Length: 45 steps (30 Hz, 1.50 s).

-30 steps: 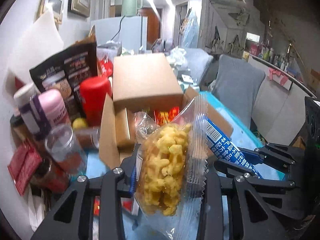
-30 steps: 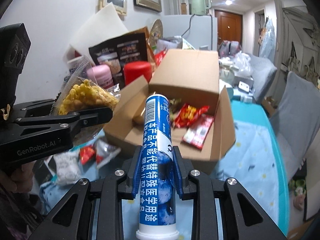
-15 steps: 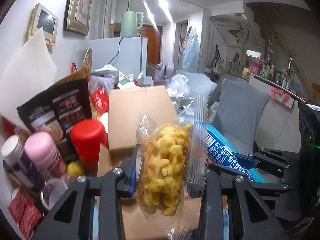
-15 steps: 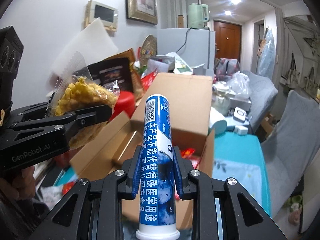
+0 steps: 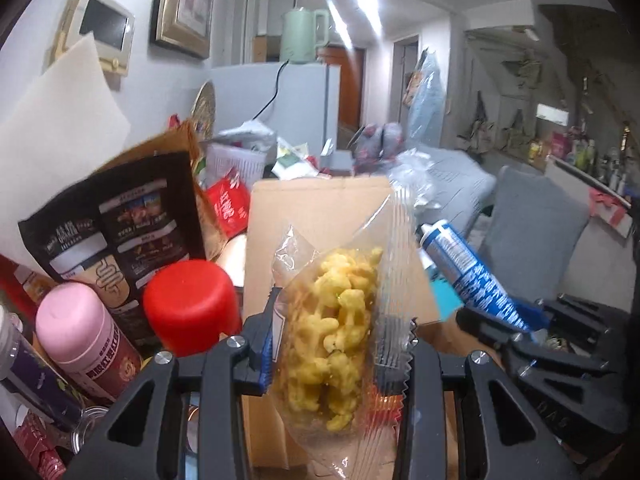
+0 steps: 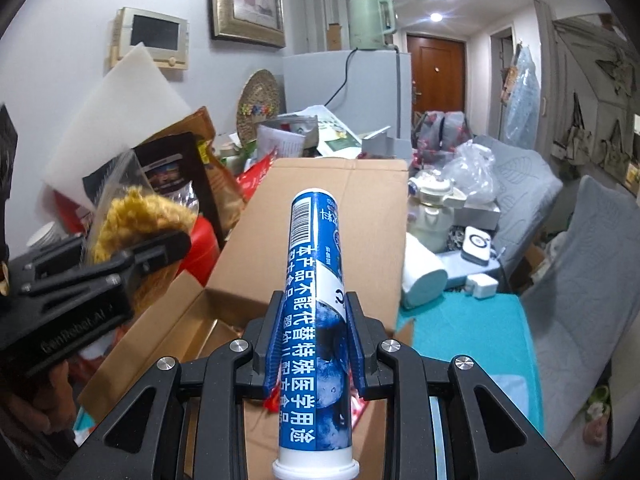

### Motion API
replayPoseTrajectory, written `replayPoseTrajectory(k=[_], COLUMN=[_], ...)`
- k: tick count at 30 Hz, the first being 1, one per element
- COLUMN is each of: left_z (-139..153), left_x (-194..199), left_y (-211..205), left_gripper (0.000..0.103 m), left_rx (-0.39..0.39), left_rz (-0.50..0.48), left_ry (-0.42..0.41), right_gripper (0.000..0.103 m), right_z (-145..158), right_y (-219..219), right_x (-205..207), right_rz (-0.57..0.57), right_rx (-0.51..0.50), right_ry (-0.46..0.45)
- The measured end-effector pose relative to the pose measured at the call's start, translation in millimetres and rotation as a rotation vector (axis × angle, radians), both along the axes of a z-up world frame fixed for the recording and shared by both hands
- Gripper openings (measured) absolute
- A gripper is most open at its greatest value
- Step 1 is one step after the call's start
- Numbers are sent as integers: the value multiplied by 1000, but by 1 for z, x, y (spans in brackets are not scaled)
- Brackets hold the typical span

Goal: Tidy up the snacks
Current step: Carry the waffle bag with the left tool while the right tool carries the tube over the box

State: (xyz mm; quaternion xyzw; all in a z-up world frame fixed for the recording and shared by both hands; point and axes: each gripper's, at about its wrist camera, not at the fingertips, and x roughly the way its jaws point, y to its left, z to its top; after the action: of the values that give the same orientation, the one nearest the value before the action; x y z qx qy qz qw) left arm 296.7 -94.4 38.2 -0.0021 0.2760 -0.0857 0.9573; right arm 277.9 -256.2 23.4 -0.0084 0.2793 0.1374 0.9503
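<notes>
Nearest to you, your right hand-held gripper (image 6: 313,354) has its blue fingers closed on a blue tube (image 6: 316,312), gripping it around the middle. The tube points forward and up, white cap toward you, barcode at the far end. Its white Chinese lettering runs along the tube; the characters "医学用途" can be read near the cap. Your left hand-held gripper (image 5: 340,344) is clamped on a clear snack bag (image 5: 340,320) of yellow puffed pieces, the bag standing upright between the fingers with its crimped edge on the right side. In the right wrist view, "GenRobot.AI" is printed on the side of the left hand-held gripper (image 6: 132,256).

Both snacks are held above the open cardboard box (image 6: 320,216). Its tall rear flap stands upright just behind them, and red wrappers (image 6: 360,404) show inside the box beneath the tube.

To the left of the box, close beside the bag, stand a red-capped container (image 5: 188,308) and a pink-capped bottle (image 5: 84,340) with a dark red label whose writing is too blurred to read. Behind those leans a black pouch (image 5: 116,236) with small print you cannot make out, and a red packet (image 5: 228,208) next to it.

On the right, the desk (image 6: 468,320) wears a teal cloth, with a white teapot (image 6: 432,208) and a small white device (image 6: 478,244) on it. Farther back stand a white fridge (image 6: 348,92) with a pale green kettle (image 6: 370,22) on top, and a brown door (image 6: 436,76).
</notes>
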Motion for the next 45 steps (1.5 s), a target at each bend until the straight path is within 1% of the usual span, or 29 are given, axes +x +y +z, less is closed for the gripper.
replayPoseTrajectory(k=[3,5,7,9,10,12,13,18,20,23,26,32,34,35,36,40,45], left_z=[-14,-25,-33,-41,-45,-53,-55,-69,-70,-70,-72,-71,-69,-69,-68,-66,-54], left_x=[14,22,29,35,38,44,45,53,54,54,57,63,63,62,60,54,35], left_y=[3,5,4,3,4,5,3,-3,-2,-1,-4,-6,-4,-3,-2,1,-3], left_gripper=[36,36,36,36,36,36,36,36,36,36,37,39,39,39,39,39,39], left_rx=[9,14,32,48,45,35,41,78,72,77,95,103,96,91,86,59,55], left_rz=[14,22,21,30,31,26,25,22,22,17,20,31,34,37,40,48,27], left_ry=[36,62,82,101,114,150,160,201,202,209,226,259,278,285,291,317,298], right_gripper=[28,28,28,28,28,28,28,28,28,29,43,43,49,55,57,58,60], right_z=[-9,-17,-27,-35,-41,-43,-44,-54,-58,-59,-58,-58,-55,-53,-51,-44,-36], right_y=[5,10,14,13,15,15,12,8,8,10,11,12,11,10,10,11,8], right_x=[17,25,32,36,40,43,44,52,55,55,53,53,50,48,46,34,16], right_rz=[8,14,14,6,-12,-37,-37,-50,-59,-63,-61,-69,-69,-66,-63,-45,-55], right_rx=[3,-19,-34,-24,-59,-97,-79,-83,-89,-101,-107,-116,-99,-81,-71,-51,-60], right_ry=[28,42,60,78,98,89,102,153,173,175,161,163,159,156,154,151,145])
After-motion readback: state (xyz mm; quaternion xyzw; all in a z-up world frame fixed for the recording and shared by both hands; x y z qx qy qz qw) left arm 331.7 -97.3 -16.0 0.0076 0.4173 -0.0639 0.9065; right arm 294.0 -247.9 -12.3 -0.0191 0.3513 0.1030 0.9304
